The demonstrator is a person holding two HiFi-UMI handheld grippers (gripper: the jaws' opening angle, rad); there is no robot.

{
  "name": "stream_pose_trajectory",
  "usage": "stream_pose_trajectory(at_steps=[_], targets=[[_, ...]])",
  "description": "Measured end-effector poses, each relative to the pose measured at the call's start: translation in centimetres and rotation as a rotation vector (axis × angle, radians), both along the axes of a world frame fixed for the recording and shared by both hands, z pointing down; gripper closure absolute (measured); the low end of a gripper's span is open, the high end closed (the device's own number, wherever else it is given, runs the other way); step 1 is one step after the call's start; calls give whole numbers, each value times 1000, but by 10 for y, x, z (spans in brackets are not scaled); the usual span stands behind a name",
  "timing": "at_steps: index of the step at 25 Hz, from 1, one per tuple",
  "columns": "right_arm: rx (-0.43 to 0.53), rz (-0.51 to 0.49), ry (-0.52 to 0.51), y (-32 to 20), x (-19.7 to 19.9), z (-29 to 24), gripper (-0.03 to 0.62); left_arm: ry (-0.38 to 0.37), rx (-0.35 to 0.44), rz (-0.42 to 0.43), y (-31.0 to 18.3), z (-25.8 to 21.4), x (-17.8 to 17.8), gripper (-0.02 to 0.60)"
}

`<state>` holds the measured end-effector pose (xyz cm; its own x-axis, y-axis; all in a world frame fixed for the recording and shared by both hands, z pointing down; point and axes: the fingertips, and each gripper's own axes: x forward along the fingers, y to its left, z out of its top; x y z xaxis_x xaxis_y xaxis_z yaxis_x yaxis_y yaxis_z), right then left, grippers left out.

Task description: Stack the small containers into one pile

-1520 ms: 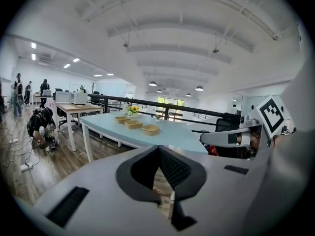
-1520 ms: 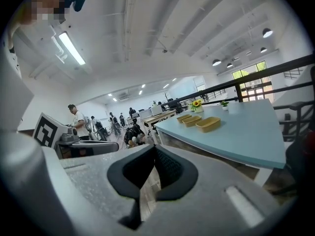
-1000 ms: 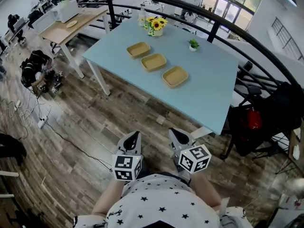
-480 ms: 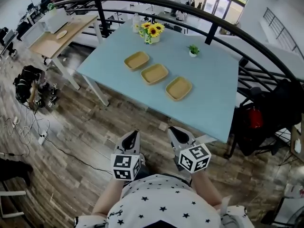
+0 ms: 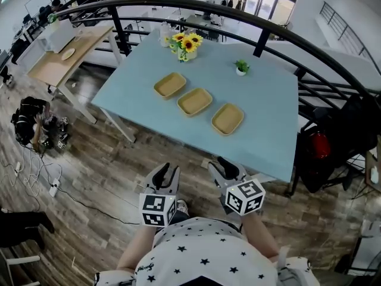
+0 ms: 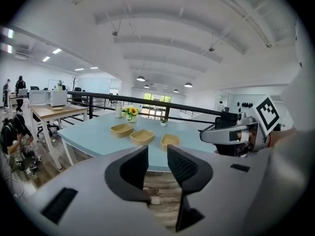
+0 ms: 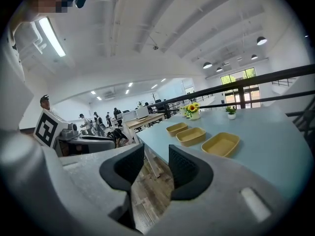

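On the table (image 5: 268,136): three containers (image 5: 194,102) in a row, apart | far: sunflowers (image 5: 186,43), plant (image 5: 241,68) | near: left gripper (image 5: 168,171), right gripper (image 5: 225,167) just opened, empty | between: floor (image 5: 119,159)

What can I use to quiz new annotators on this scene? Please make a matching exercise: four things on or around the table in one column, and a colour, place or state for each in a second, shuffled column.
Column one:
1 sunflowers
2 potted plant
3 containers
4 table

Column two:
A light blue
B tan, three in a row, unstacked
C green, in a small white pot
D yellow, near the table's far edge

Pairs: 1-D, 2-C, 3-B, 4-A
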<state>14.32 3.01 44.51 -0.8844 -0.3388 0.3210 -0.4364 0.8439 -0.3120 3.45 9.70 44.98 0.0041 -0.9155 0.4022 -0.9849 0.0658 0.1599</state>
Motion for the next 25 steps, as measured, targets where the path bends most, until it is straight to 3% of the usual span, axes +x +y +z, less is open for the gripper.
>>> stream_pose_trajectory(at_steps=[11,25], targets=[[30,83,8,-32,-38,8,368,21,22,122,-41,8,-37,393],[42,167,49,-74,-50,22,353,39,15,212,-91,17,-60,383]])
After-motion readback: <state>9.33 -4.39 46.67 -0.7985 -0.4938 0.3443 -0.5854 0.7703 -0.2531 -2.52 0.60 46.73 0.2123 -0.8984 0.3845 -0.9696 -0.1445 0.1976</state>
